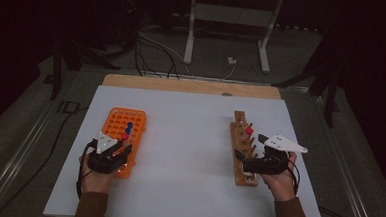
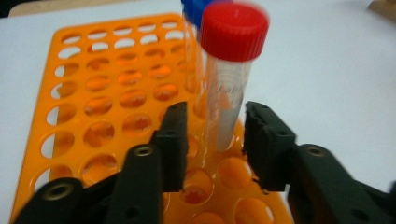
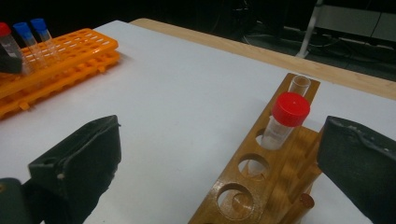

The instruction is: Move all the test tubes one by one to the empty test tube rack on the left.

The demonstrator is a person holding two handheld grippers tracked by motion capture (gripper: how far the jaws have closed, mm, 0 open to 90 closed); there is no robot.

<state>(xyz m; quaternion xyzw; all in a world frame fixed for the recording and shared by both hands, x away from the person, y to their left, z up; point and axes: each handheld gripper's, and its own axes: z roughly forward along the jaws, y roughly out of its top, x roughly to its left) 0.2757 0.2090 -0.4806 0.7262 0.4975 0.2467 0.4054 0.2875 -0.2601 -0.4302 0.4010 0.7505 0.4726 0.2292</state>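
Observation:
An orange tube rack [image 1: 114,120] lies at the table's left. In the left gripper view a clear tube with a red cap [image 2: 233,32] stands in a hole of the rack [image 2: 93,70], and a blue-capped tube [image 2: 194,7] is just behind it. My left gripper [image 2: 215,135] straddles the red-capped tube low down, open, with a gap showing at the left jaw. At the right lies a wooden rack [image 1: 240,122] holding a short red-capped tube [image 3: 289,112] and an uncapped tube [image 3: 299,85]. My right gripper [image 3: 219,128] hovers wide open at the rack's near end, nothing in it.
The white table top [image 1: 188,153] has a wooden strip along its far edge [image 1: 192,85]. White stand legs [image 1: 190,33] and cables lie on the dark floor beyond. Wooden pegs [image 3: 303,203] stick out of the wooden rack's side. Two blue-capped tubes [image 3: 23,30] stand in the orange rack.

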